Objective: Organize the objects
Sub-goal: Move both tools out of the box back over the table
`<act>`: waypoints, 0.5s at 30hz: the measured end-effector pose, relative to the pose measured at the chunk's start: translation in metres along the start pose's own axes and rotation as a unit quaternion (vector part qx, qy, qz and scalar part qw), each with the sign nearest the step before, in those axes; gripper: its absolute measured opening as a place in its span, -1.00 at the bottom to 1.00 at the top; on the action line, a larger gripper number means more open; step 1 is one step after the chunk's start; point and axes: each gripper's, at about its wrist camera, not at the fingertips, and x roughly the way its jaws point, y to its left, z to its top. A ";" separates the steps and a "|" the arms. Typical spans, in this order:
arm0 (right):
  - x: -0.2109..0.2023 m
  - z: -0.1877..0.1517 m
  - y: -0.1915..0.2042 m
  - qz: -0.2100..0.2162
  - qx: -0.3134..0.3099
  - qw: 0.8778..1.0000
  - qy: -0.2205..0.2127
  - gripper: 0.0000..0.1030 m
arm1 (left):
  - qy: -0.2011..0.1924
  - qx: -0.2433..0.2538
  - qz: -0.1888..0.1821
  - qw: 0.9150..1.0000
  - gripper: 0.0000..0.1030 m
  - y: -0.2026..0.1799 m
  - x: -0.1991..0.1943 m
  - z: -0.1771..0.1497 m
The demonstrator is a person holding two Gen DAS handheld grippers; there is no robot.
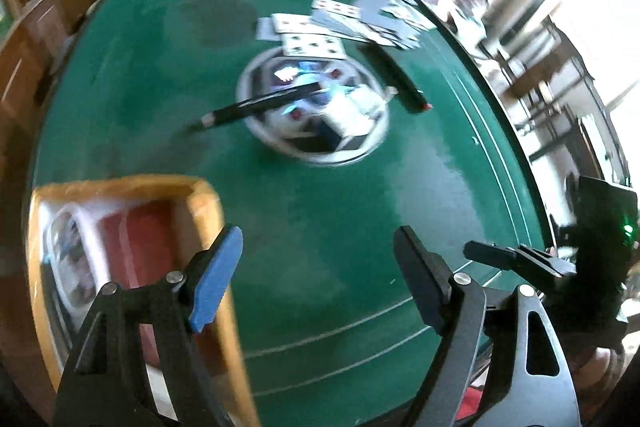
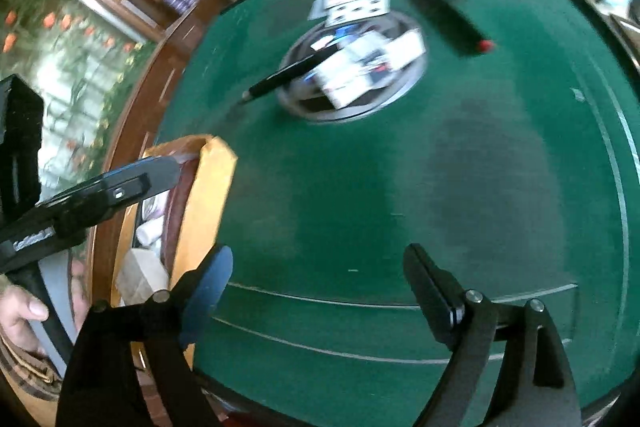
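Observation:
A white bowl [image 1: 376, 143] holding playing cards sits mid-table on the green felt; it also shows in the right wrist view [image 2: 392, 99]. A black pen [image 1: 260, 105] leans on its left rim, also seen from the right wrist [image 2: 284, 77]. A black marker with a red tip [image 1: 396, 77] lies right of the bowl. Loose playing cards [image 1: 360, 15] are spread beyond it. A wooden box [image 1: 204, 203] with items inside stands near left. My left gripper [image 1: 316, 283] is open and empty beside the box. My right gripper [image 2: 316, 291] is open and empty over bare felt.
The green table [image 1: 160, 75] has a rounded edge with white lines near the front. A wooden cabinet [image 1: 36, 39] stands to the left. The other gripper's body [image 1: 600, 239] sits at the right edge. The left gripper's finger [image 2: 132, 183] hangs over the box [image 2: 212, 195].

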 end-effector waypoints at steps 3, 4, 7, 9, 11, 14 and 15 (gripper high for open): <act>-0.015 0.001 -0.021 -0.008 0.015 1.000 -0.013 0.92 | 0.005 0.032 0.000 0.999 0.53 -0.023 0.016 0.019; -0.020 0.000 -0.027 -0.010 0.021 1.000 -0.017 1.00 | 0.007 0.043 0.002 0.999 0.53 -0.031 0.023 0.026; -0.034 -0.001 -0.045 -0.014 0.036 0.999 -0.026 0.99 | 0.017 0.060 0.006 0.998 0.53 -0.045 0.040 0.039; -0.042 -0.003 -0.055 -0.018 0.042 0.998 -0.031 0.99 | 0.022 0.070 0.010 0.997 0.53 -0.052 0.051 0.047; -0.049 -0.005 -0.065 -0.024 0.046 0.998 -0.035 0.99 | 0.027 0.076 0.013 0.997 0.53 -0.055 0.059 0.051; -0.056 -0.009 -0.075 -0.034 0.049 0.997 -0.041 0.99 | 0.032 0.084 0.018 0.996 0.53 -0.058 0.070 0.056; -0.058 -0.010 -0.078 -0.035 0.052 0.997 -0.042 0.99 | 0.033 0.088 0.021 0.995 0.53 -0.058 0.073 0.058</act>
